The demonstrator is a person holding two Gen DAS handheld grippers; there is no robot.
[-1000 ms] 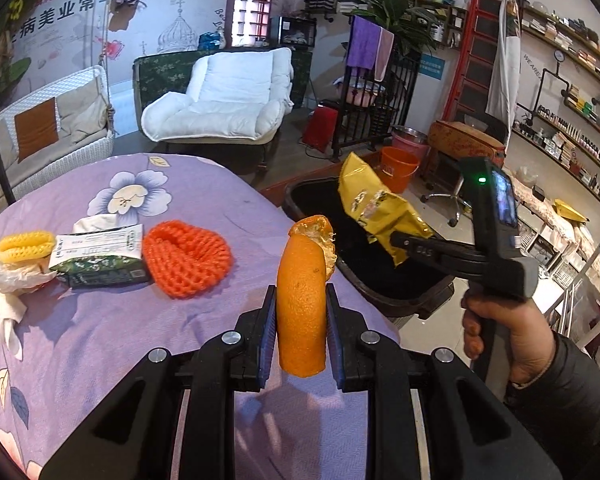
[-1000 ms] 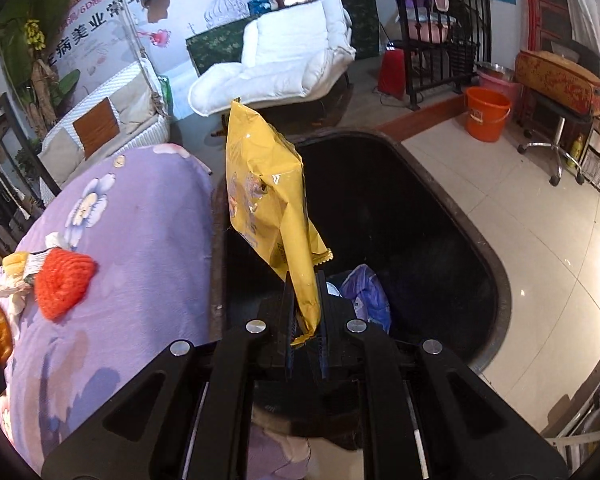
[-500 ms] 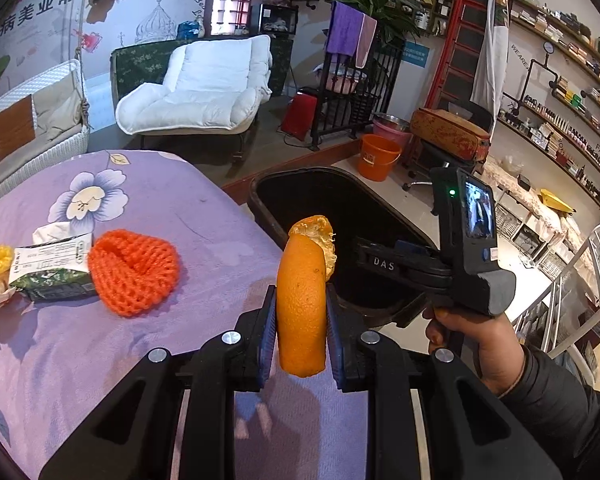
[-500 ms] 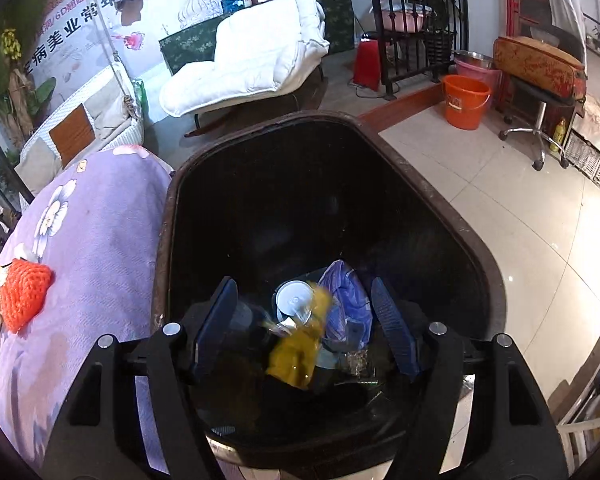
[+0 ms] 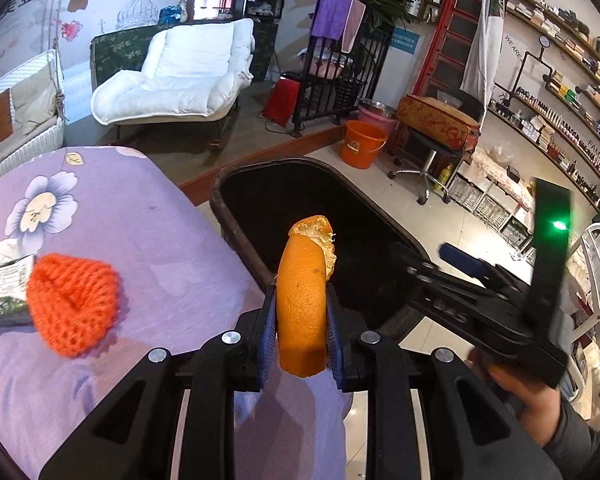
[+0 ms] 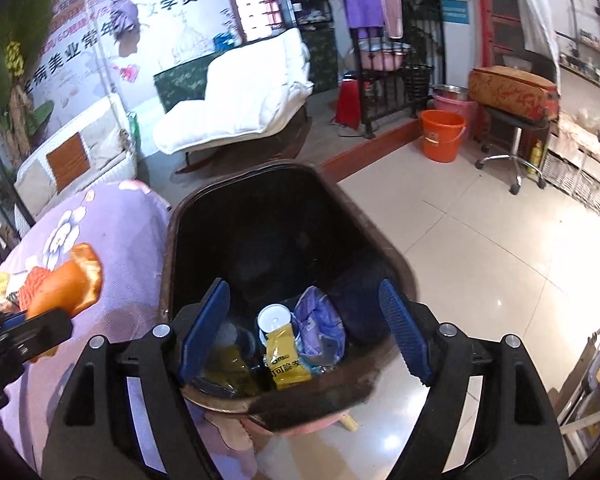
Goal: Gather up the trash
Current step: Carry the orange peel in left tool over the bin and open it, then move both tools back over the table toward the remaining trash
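Two handheld grippers work over a black trash bin (image 6: 284, 216) beside a table draped in a purple flowered cloth (image 5: 148, 240). Left gripper (image 5: 301, 332) is clamped narrow on a strip of orange peel (image 5: 302, 300), which stands upright between the blue pads, its torn top curling over the bin's near rim. Right gripper (image 6: 306, 332) hangs above the bin mouth with nothing between its jaws, which are opening wide. Below it, inside the bin, lie one yellow snack wrapper (image 6: 286, 362), one white lid (image 6: 274, 318) and one crumpled purple bag (image 6: 320, 330); a yellowish item at the bin's near left is too dim to name.

On the cloth, well apart from the bin, one orange foam fruit net (image 5: 72, 300) rests just beside one green-and-white packet (image 5: 4, 292), with a scrap of white tissue (image 5: 4, 250) behind it. The right wrist view also catches a small yellow net at its far left edge.

Peel of this kind is likely light, leathery and a little slick on its skin side, so a pinch across the middle, as now, should hold. The net looks soft and springy, best taken through its thick centre. The packet and tissue appear flat and limp, so an edge that lifts off the cloth seems the place to pinch.
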